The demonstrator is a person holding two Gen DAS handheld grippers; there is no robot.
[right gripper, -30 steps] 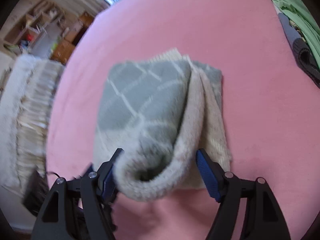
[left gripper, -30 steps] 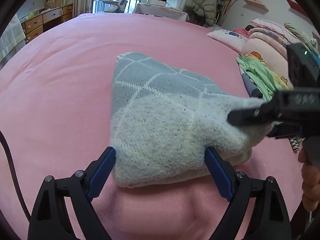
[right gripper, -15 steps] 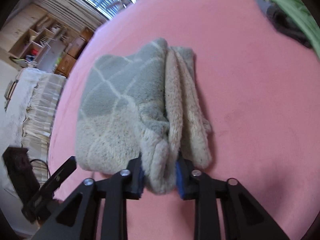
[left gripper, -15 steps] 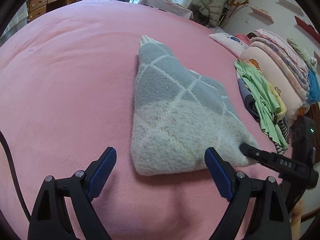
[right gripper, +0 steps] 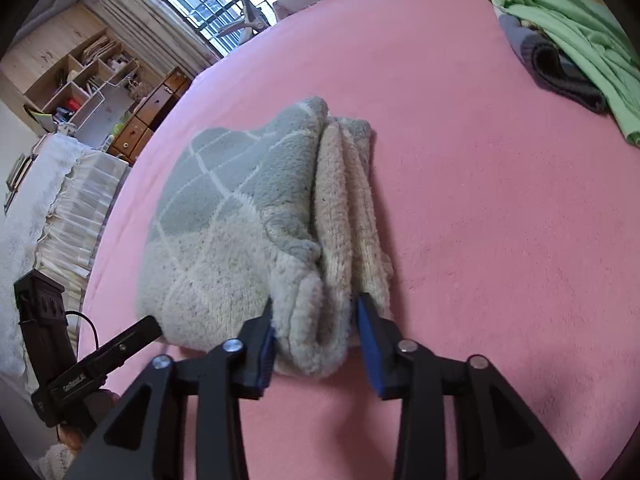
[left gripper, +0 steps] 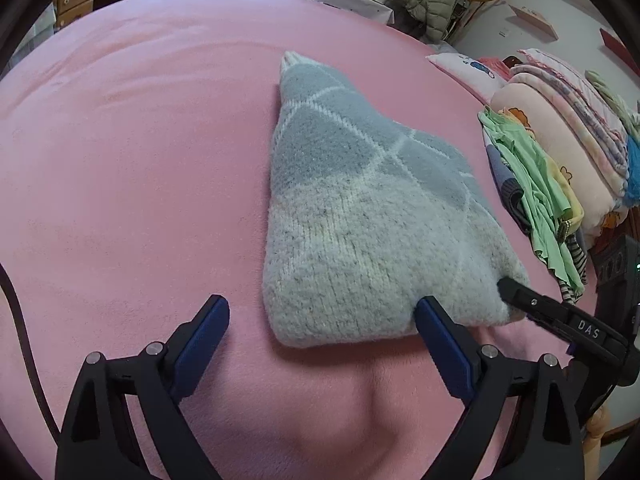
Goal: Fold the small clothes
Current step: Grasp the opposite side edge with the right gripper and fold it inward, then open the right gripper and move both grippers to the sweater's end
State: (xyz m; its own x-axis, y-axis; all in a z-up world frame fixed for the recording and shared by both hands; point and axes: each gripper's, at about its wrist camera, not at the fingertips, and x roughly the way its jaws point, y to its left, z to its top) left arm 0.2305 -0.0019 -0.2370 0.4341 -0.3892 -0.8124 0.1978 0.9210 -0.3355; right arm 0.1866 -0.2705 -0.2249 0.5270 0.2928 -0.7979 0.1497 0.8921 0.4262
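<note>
A folded grey-and-cream knit sweater (left gripper: 360,208) lies flat on the pink bed (left gripper: 120,160). My left gripper (left gripper: 320,308) sits low at its near edge, jaws wide and still opening. The sweater's near corner lies between them, against the right finger, ungripped. In the right wrist view the sweater (right gripper: 240,220) shows its stacked folded edges. My right gripper (right gripper: 316,316) straddles the near end of that fold. Its jaws are opening and the pads stand beside the bulging knit without pinching it. The right gripper's finger (left gripper: 516,292) touches the sweater's right corner.
A heap of green and striped clothes (left gripper: 532,184) and stacked folded blankets (left gripper: 560,128) line the bed's right side. A dark garment (right gripper: 560,72) lies under the green clothes (right gripper: 580,40). Drawers and shelves (right gripper: 80,80) stand beyond the bed's left edge.
The right gripper brought the lifted sweater edge down onto the bed, pinched the fold tight, then widened its jaws. The sweater now lies flat. The left gripper drifted slightly and stayed open.
</note>
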